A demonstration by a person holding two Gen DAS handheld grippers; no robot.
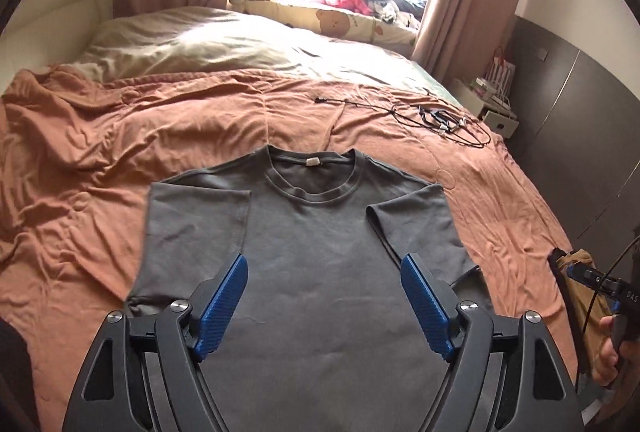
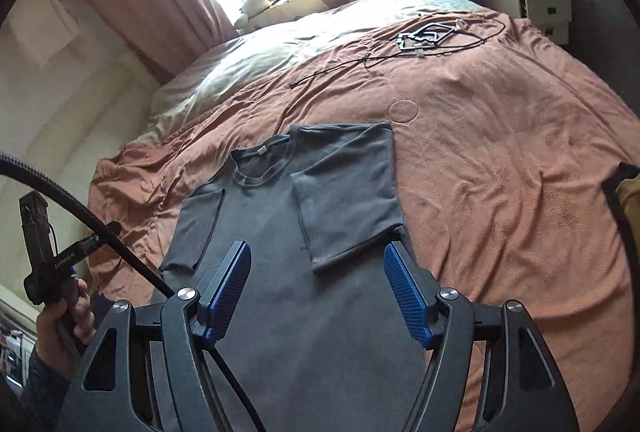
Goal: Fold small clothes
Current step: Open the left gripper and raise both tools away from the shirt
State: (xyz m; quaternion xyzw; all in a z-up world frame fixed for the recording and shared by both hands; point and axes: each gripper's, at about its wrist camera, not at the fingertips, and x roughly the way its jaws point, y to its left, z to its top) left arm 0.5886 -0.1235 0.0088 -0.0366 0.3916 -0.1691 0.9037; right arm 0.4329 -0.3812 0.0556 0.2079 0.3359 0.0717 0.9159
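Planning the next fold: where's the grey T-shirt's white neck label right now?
The white neck label sits inside the far collar of the grey cotton T-shirt on the orange bedspread, straight ahead in the left wrist view.

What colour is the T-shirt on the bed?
Dark grey T-shirt, plain; clearest in the left wrist view.

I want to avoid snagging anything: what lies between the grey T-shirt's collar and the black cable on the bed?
Only bare, wrinkled orange bedsheet lies between the T-shirt's collar and the black cable; both wrist views show it.
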